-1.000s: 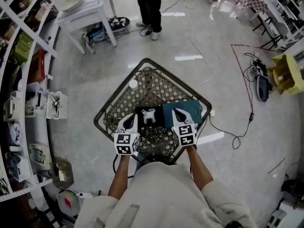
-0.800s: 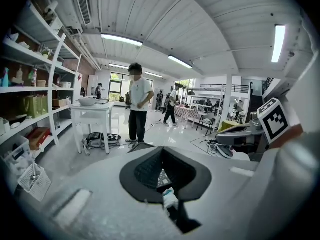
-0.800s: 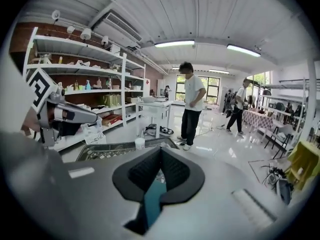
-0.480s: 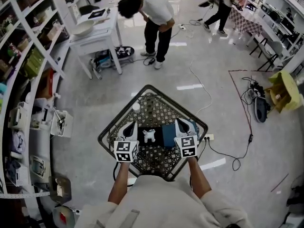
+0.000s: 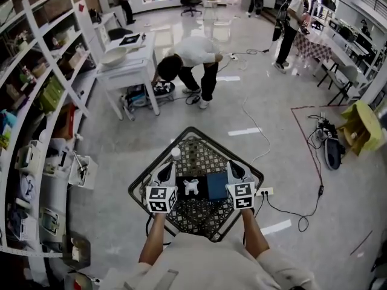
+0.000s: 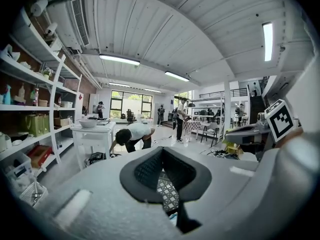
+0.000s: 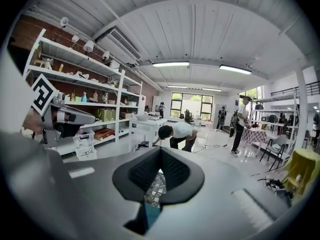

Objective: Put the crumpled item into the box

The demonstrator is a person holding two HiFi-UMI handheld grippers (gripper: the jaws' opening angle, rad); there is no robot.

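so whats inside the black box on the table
A white crumpled item lies in the open black box. The floor beneath it is covered, so nothing under it shows.

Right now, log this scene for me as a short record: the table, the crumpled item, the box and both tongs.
table: metal lattice top, one corner toward the person
crumpled item: white, lying on a black square patch mid-table, not in the blue box
box: blue, right beside that patch in the head view
left tongs: shut, nothing held, over the table's left part
right tongs: shut, nothing held, over the box's right side
small white object: near the table's far corner
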